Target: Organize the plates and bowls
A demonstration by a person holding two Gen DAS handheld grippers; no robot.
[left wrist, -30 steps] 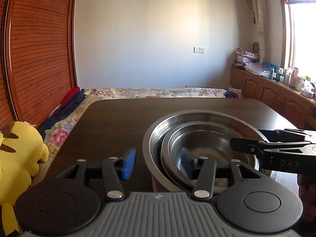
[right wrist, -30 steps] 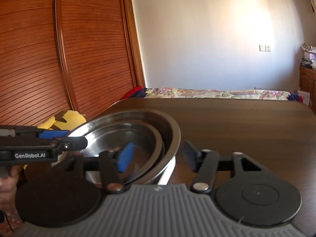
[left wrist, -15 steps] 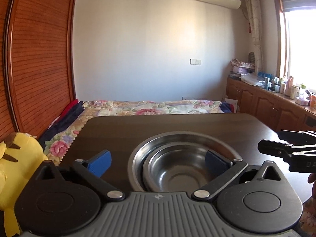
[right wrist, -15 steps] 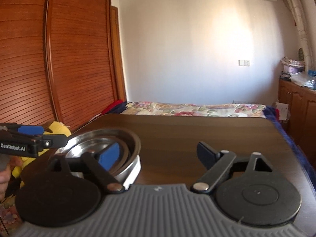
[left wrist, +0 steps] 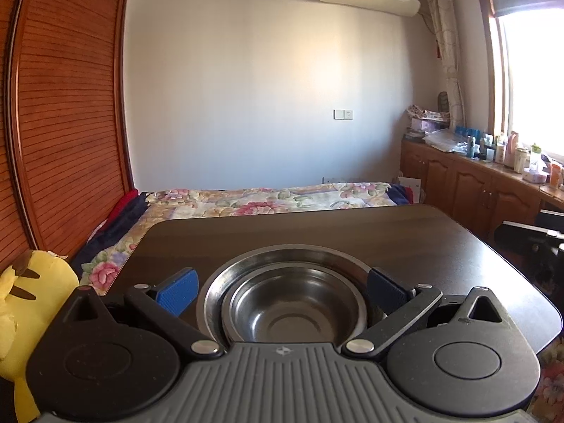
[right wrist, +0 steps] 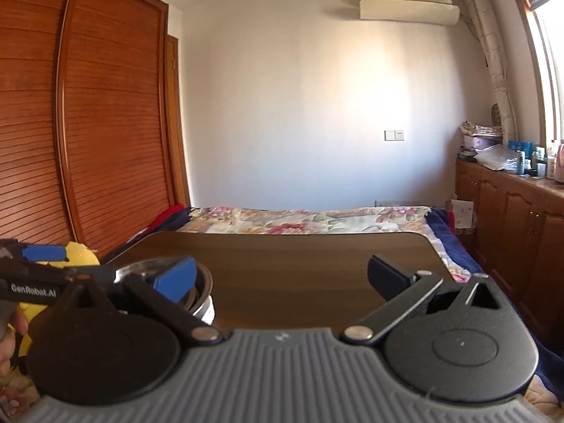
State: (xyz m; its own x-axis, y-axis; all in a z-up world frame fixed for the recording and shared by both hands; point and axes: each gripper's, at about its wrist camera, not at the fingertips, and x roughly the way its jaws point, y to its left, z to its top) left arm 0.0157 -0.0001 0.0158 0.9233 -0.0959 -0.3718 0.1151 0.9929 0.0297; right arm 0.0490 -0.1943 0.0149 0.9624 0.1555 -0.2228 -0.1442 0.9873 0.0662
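Your left gripper and right gripper both gape, holding nothing. The bowls sit nested on the table; stacking looks finished, so back away.

You've pulled both grippers back from the nested steel bowls. Your left gripper has spread wide, and your right gripper has too, well clear.
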